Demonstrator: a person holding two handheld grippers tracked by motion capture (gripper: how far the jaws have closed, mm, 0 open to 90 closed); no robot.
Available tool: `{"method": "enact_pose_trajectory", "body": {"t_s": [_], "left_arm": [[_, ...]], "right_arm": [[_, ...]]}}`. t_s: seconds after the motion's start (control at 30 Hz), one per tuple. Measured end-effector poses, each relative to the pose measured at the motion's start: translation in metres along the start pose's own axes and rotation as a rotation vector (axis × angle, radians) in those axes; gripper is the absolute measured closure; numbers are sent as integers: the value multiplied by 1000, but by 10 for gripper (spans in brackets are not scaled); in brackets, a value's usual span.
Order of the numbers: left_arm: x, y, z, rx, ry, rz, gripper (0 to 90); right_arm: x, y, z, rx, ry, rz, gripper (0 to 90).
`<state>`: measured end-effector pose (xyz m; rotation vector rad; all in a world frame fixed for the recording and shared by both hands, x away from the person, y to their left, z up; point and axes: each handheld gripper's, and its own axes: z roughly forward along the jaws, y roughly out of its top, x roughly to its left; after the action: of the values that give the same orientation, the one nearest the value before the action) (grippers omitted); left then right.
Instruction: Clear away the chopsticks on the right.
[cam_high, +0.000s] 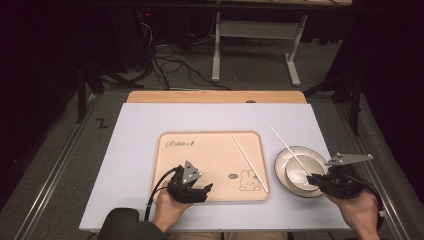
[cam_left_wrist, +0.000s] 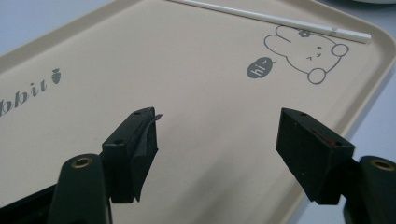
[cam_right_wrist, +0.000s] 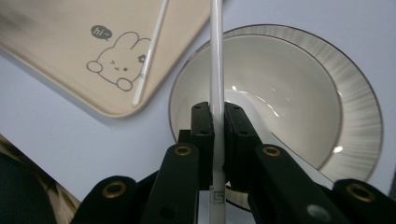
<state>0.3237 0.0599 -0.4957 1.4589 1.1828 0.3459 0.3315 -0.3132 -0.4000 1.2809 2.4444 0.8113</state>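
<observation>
Jaws clamped on chopstick (cam_right_wrist: 216, 60) over bowl (cam_right_wrist: 299, 93)

White chopstick (cam_right_wrist: 216, 56): thin, straight, clamped near its butt end, tip slanting toward 11 o'clock over bowl (cam_high: 300, 172) at 4 o'clock on surface. 2nd chopstick (cam_high: 249, 162) lies flat on tray's (cam_high: 200, 150) right side, w/ end by rabbit print.

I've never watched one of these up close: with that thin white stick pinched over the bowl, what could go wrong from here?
The right gripper pinches the chopstick near one end, so the long free part could swivel or slip out. It hangs over the bowl, so a low swing might knock the rim. The other chopstick lies slanted on the tray, and landing on it could make both roll.
</observation>
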Motion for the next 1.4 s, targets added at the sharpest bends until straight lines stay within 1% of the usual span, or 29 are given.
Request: {"method": "enact_pose_trajectory", "body": {"t_s": [0.03, 0.1, 0.13, 0.17, 0.23, 0.27, 0.33, 0.37, 0.4, 0.47, 0.57, 0.6, 0.67, 0.73, 0.77, 0.87, 1.0, 1.03, 1.07, 1.17, 1.23, 1.33, 1.4], "left_arm": [[0, 0, 0, 0, -1, 0, 295], [0, 0, 0, 3, -2, 5, 295], [0, 0, 0, 3, -2, 5, 295], [-1, 0, -1, 2, -3, 6, 294], [-1, 0, -1, 1, -5, 4, 295], [-2, 0, -2, 0, -7, 4, 294], [-2, 0, -2, 0, -7, 6, 294], [-2, -1, -2, 2, -9, 8, 294], [-2, -2, -2, 10, -9, 18, 295], [-3, -2, -1, 11, -10, 14, 295], [-3, -3, -1, 11, -9, 14, 295], [-4, -3, -2, 10, -10, 16, 295], [-3, -2, -2, 7, -7, 13, 297], [-3, -1, -2, 9, -5, 16, 297], [-2, -1, -3, 2, -1, 9, 298], [-1, 0, -4, 4, 4, 17, 298], [-2, 0, -5, -7, -2, 4, 295], [-2, 0, -5, -7, -2, 4, 295], [-1, -1, -6, -4, -1, 13, 295], [-1, -2, -7, -9, 6, 12, 294], [-2, -2, -8, -10, 6, 12, 294], [-1, -3, -10, -15, 19, 6, 293], [-1, -4, -12, -15, 21, 15, 293]], "right_arm": [[3, 1, 2, 2, 0, -3, 851], [10, 4, 7, 6, 16, -14, 851], [10, 4, 7, 6, 16, -14, 851], [16, 7, 12, 7, 25, -24, 851], [19, 8, 14, 7, 25, -25, 851], [25, 12, 20, 4, 38, -30, 851], [27, 13, 24, 8, 44, -36, 851], [30, 15, 27, 18, 40, -46, 851], [34, 17, 32, 31, 52, -46, 851], [38, 20, 38, 36, 55, -54, 851], [40, 22, 42, 40, 60, -56, 851], [43, 23, 47, 45, 62, -54, 851], [45, 24, 51, 49, 62, -62, 851], [46, 25, 53, 53, 65, -62, 851], [48, 26, 58, 60, 70, -68, 851], [49, 29, 62, 66, 67, -70, 851], [54, 31, 70, 82, 63, -86, 850], [54, 31, 70, 82, 63, -86, 850], [54, 31, 72, 86, 67, -86, 851], [54, 32, 78, 101, 63, -75, 850], [54, 32, 81, 106, 70, -76, 850], [56, 34, 85, 105, 79, -87, 850], [57, 35, 87, 107, 80, -89, 849]]}}
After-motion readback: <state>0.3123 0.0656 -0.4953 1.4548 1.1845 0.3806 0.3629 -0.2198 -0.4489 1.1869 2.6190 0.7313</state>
